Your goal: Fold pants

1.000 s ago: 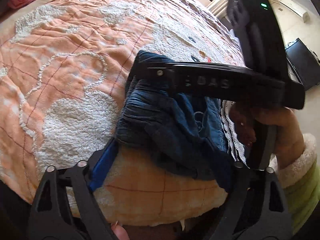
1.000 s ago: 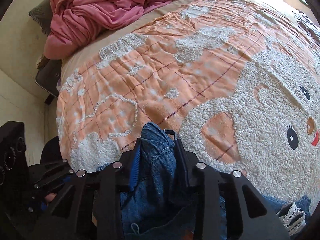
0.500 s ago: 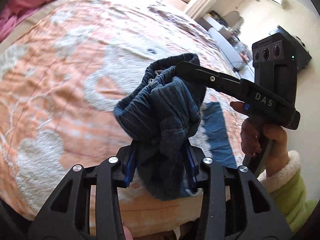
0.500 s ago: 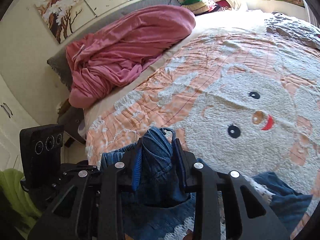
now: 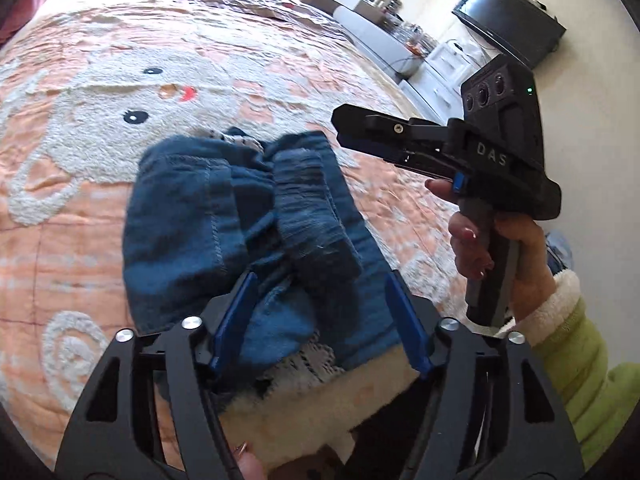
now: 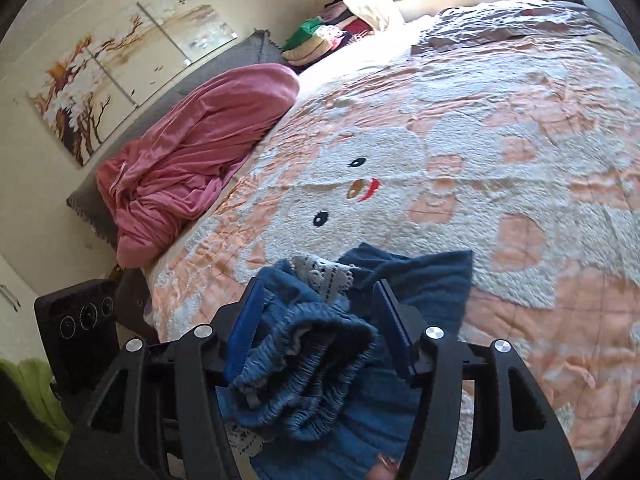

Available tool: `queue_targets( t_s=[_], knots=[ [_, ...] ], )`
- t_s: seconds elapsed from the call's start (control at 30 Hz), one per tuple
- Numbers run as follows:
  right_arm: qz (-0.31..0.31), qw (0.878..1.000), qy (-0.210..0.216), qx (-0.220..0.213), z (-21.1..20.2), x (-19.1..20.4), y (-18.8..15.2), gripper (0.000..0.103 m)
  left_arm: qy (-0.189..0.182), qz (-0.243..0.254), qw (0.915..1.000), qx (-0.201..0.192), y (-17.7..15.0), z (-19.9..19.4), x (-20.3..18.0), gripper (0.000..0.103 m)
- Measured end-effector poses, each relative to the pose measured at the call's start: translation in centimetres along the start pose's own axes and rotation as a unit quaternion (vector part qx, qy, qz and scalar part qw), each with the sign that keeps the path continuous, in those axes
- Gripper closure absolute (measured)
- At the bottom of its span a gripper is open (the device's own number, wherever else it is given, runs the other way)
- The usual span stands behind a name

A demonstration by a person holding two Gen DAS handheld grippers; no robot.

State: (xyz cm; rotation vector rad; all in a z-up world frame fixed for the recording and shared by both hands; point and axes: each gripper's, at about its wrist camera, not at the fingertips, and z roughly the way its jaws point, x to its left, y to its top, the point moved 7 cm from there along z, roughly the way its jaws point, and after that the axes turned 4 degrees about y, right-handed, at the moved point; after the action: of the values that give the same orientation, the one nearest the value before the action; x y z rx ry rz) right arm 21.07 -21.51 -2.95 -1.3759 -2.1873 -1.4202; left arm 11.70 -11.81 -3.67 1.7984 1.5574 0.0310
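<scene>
- Bedroom, and an orange bedspread [image 6: 520,128] with a woolly cartoon face gives a soft, flat folding surface.
- Nearest, the left claw [image 5: 320,320] gapes wide, holding nothing, poised over the pants.
- The pants [image 5: 224,232] lie bunched near the bed's edge.
- The right claw [image 6: 320,320], fingers spread, straddles the waistband [image 6: 304,364] without pinching.
- Far off, a pink blanket [image 6: 192,152] is heaped aside.

Folded pants [image 5: 240,224] between spread fingers [image 5: 234,316]
</scene>
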Motion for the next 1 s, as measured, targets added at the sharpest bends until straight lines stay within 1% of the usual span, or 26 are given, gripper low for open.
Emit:
queue_targets(
  t_s=[0.03, 0.07, 0.1, 0.13, 0.17, 0.2, 0.27, 0.33, 0.4, 0.47, 0.53, 0.63, 0.7, 0.77, 0.83, 0.87, 0.93, 0.97, 1.0],
  knots=[
    [0.008, 1.0, -0.008, -0.002, -0.4, -0.4, -0.3, 0.041, -0.004, 0.005, 1.0, -0.001, -0.2, -0.3, -0.2, 0.04],
    [0.012, 1.0, -0.014, -0.002, -0.7, -0.5, -0.6, 0.04, -0.008, 0.008, 0.9999, -0.002, -0.5, -0.9, -0.2, 0.039],
    [0.011, 1.0, -0.023, -0.002, -0.8, -0.4, -0.8, 0.038, -0.012, 0.008, 0.9999, -0.006, -0.7, -1.6, 0.0, 0.036],
    [0.007, 0.999, -0.032, 0.0, -0.8, -0.1, -1.1, 0.035, -0.011, 0.007, 0.9999, -0.011, -1.1, -2.4, 0.6, 0.03],
    [0.003, 0.999, -0.037, 0.003, -0.7, 0.3, -1.4, 0.035, -0.004, 0.005, 0.9998, -0.016, -1.3, -3.1, 1.5, 0.027],
    [-0.002, 0.999, -0.043, 0.005, -0.5, 1.0, -1.7, 0.035, 0.008, 0.003, 0.9997, -0.022, -1.3, -3.6, 2.1, 0.023],
    [-0.018, 0.999, -0.034, 0.004, -0.3, 2.7, -2.2, 0.035, 0.042, -0.006, 0.9986, -0.032, -1.1, -4.7, 4.3, 0.018],
    [-0.033, 0.999, -0.027, -0.002, -0.4, 4.1, -2.7, 0.033, 0.073, -0.018, 0.9965, -0.035, -0.9, -5.6, 6.1, 0.011],
    [-0.051, 0.998, -0.028, -0.008, -0.7, 5.4, -3.7, 0.033, 0.099, -0.031, 0.9939, -0.036, 0.0, -6.2, 7.9, 0.01],
    [-0.068, 0.997, -0.046, -0.007, -0.9, 6.1, -4.7, 0.033, 0.116, -0.039, 0.9919, -0.037, 1.1, -6.8, 9.6, 0.01],
    [-0.099, 0.993, -0.066, -0.011, -1.2, 6.8, -5.5, 0.033, 0.127, -0.049, 0.9899, -0.039, 2.3, -6.9, 10.5, 0.01],
    [-0.15, 0.985, -0.083, -0.007, -1.0, 8.1, -6.3, 0.033, 0.123, -0.047, 0.9913, 0.0, 3.4, -5.6, 11.2, 0.009],
    [-0.174, 0.981, -0.086, 0.008, -0.1, 8.8, -6.7, 0.034, 0.106, -0.053, 0.9929, 0.01, 4.1, -4.4, 10.9, 0.009],
    [-0.194, 0.976, -0.091, 0.028, 1.0, 9.1, -7.1, 0.039, 0.099, -0.061, 0.993, 0.024, 4.3, -3.4, 10.6, 0.009],
    [-0.213, 0.97, -0.104, 0.052, 2.2, 9.0, -7.3, 0.053, 0.107, -0.057, 0.992, 0.034, 4.3, -2.5, 10.5, 0.009],
    [-0.218, 0.968, -0.106, 0.061, 2.7, 8.9, -7.4, 0.057, 0.118, -0.05, 0.9909, 0.04, 4.2, -2.2, 10.3, 0.009],
    [-0.22, 0.966, -0.107, 0.08, 3.8, 8.4, -7.7, 0.071, 0.128, -0.028, 0.9901, 0.049, 4.2, -1.4, 9.7, 0.009],
    [-0.219, 0.966, -0.11, 0.089, 4.1, 8.1, -7.9, 0.075, 0.131, -0.017, 0.9899, 0.052, 4.2, -1.0, 9.3, 0.009],
    [-0.213, 0.966, -0.112, 0.097, 4.5, 7.7, -8.0, 0.085, 0.128, -0.009, 0.9903, 0.053, 4.2, -0.7, 8.8, 0.009]
  ],
)
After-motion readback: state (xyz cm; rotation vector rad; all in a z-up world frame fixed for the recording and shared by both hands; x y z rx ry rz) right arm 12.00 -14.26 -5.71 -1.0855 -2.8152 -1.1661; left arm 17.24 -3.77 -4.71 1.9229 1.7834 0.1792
